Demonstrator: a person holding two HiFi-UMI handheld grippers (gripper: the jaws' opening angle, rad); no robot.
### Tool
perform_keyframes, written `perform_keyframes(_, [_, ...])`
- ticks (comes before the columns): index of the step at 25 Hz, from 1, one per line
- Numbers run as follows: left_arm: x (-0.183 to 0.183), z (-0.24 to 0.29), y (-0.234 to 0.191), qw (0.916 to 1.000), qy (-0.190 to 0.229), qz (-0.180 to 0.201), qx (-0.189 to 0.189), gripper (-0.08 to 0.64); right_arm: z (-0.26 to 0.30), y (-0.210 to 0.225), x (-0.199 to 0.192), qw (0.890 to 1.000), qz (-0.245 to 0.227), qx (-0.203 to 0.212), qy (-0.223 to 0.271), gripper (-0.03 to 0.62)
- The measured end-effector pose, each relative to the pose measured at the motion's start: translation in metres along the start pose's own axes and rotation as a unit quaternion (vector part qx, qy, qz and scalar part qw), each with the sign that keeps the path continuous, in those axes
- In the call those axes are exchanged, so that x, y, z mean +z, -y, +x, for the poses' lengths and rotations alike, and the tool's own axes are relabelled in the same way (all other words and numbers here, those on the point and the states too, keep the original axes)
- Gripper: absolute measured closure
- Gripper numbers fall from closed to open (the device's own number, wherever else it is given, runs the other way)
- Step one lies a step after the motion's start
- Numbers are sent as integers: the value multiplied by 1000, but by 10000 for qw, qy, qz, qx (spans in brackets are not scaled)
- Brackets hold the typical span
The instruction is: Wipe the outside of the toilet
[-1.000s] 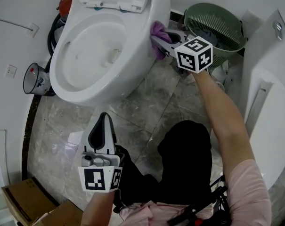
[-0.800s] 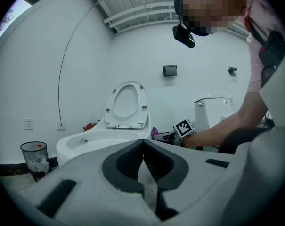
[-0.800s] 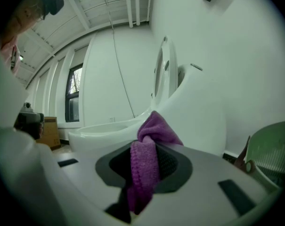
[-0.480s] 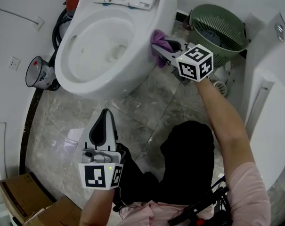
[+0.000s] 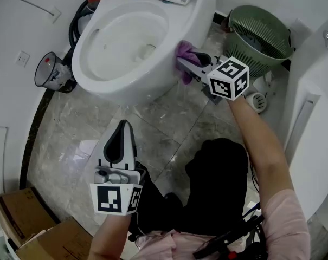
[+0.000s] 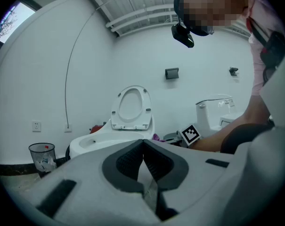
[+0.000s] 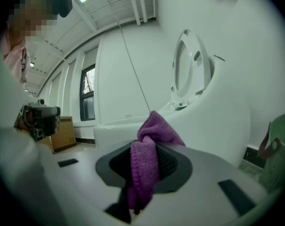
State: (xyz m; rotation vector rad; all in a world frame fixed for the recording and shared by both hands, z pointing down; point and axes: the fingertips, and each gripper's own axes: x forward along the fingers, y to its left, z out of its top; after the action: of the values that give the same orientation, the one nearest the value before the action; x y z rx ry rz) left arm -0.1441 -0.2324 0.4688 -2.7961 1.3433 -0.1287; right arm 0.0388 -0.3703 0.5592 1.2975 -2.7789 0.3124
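A white toilet (image 5: 126, 85) with its seat and lid raised fills the top of the head view. My right gripper (image 5: 186, 62) is shut on a purple cloth (image 5: 184, 53), which presses against the bowl's outer right side. The right gripper view shows the cloth (image 7: 147, 168) bunched between the jaws, with the toilet (image 7: 217, 107) just beyond. My left gripper (image 5: 121, 128) hovers over the floor in front of the bowl, jaws together and holding nothing. In the left gripper view the toilet (image 6: 128, 126) stands ahead of the left gripper (image 6: 142, 142).
A green slatted basket (image 5: 259, 34) stands right of the toilet, with a white fixture (image 5: 315, 118) at the far right. A small bin (image 5: 51, 72) sits at the left wall. Cardboard boxes (image 5: 23, 226) lie at the bottom left. The floor is grey marble tile (image 5: 153, 123).
The right gripper with the cloth has slid down and forward along the bowl's side. The head view has shifted, so the toilet sits further right. The left gripper has barely moved.
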Motion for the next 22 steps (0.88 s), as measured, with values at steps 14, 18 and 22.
perform_keyframes(14, [5,-21,-12,9998,170,-61,100,555,15,-63,-10,9976,-46,660,-221,508])
perform_keyframes(18, [6,-27,-18,9997,188,-60,166,555,19,-76,-12,9962,-35,837,-252,509])
perform_keyframes(22, [5,-31,-20,9996,192,-81,198,555,25,-90,-14,9943,-103,1007,-327,509])
